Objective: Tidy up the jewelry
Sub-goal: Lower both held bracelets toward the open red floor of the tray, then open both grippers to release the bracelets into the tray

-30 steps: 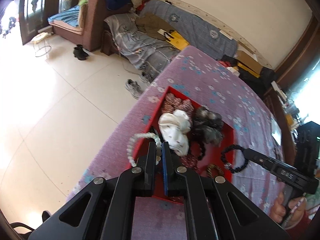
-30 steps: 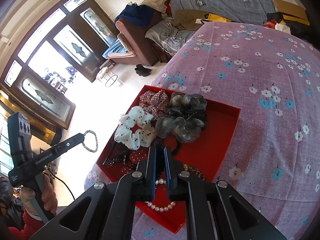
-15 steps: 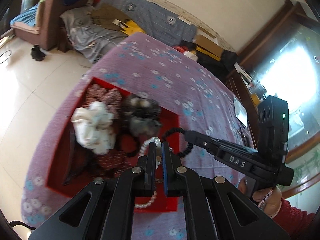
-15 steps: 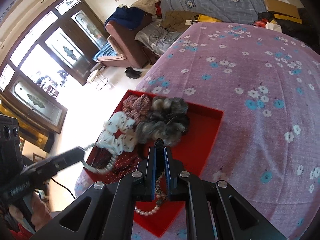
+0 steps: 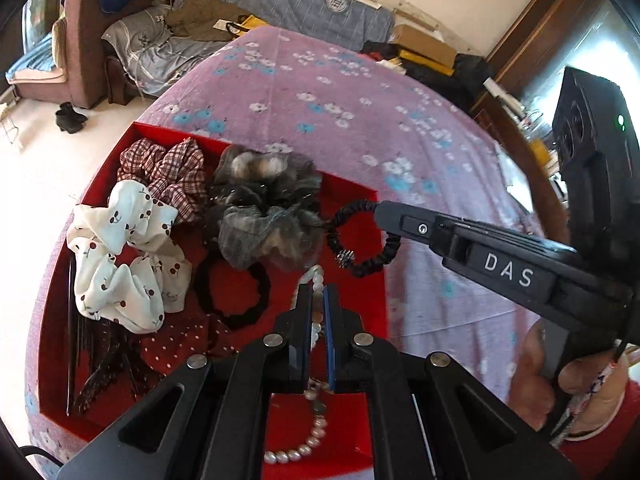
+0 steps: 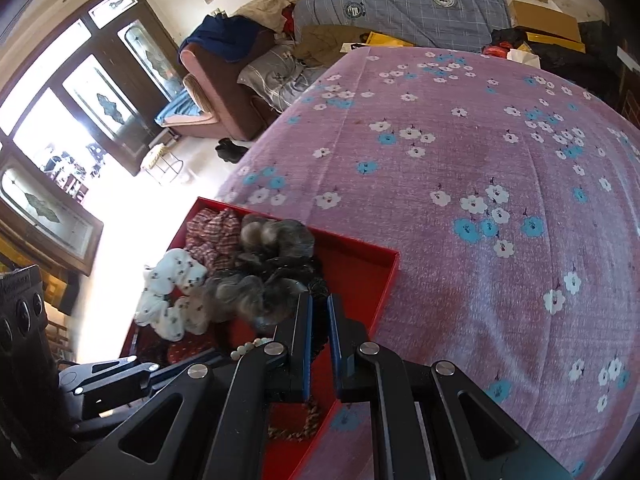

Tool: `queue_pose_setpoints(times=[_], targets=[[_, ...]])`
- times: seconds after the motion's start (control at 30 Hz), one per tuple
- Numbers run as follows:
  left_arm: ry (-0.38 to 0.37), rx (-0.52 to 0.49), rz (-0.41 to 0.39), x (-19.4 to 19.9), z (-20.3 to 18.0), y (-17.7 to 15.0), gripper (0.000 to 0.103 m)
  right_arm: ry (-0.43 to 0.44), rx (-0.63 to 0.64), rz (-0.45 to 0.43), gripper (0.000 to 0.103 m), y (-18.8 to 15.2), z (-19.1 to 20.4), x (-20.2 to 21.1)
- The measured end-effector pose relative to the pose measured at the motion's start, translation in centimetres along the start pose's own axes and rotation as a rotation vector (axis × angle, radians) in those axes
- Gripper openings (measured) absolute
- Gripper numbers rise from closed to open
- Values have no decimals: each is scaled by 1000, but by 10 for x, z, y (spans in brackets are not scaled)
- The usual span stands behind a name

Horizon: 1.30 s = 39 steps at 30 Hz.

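Two grippers meet over a red tray at the near left of a purple flowered bedspread. Left gripper: fingers pressed on a pearl bracelet, which runs between them and lies on the tray floor at the near right corner. Right gripper: tip pinching a black beaded bracelet, which hangs over the tray's right edge. Inside the tray: checked scrunchie far left, white cherry-print scrunchie near left, grey scrunchie centre, black hair tie just beside the pearls. Right wrist view: black beads sit between the closed fingers of the right gripper.
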<state>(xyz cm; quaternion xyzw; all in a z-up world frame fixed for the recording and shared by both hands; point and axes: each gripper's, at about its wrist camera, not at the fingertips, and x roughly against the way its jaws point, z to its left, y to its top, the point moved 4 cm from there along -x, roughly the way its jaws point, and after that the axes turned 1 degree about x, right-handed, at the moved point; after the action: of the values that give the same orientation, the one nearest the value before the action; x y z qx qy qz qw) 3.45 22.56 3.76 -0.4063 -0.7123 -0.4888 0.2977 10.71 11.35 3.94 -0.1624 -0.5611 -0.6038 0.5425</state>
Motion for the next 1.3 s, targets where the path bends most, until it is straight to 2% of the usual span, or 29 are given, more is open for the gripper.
queue_pose_setpoints(times=[0.3,0.8,1.3], targets=[[92,-15,19,-20,8,2,5,-49,19,41,9,1,-7,-29],[153,-48,53,-39,1,-4,5,-66,16,53,9,0,-18,-38],[177,-44,54,-38,3,-7,5,-59,14,59,10,0,-19,-40]])
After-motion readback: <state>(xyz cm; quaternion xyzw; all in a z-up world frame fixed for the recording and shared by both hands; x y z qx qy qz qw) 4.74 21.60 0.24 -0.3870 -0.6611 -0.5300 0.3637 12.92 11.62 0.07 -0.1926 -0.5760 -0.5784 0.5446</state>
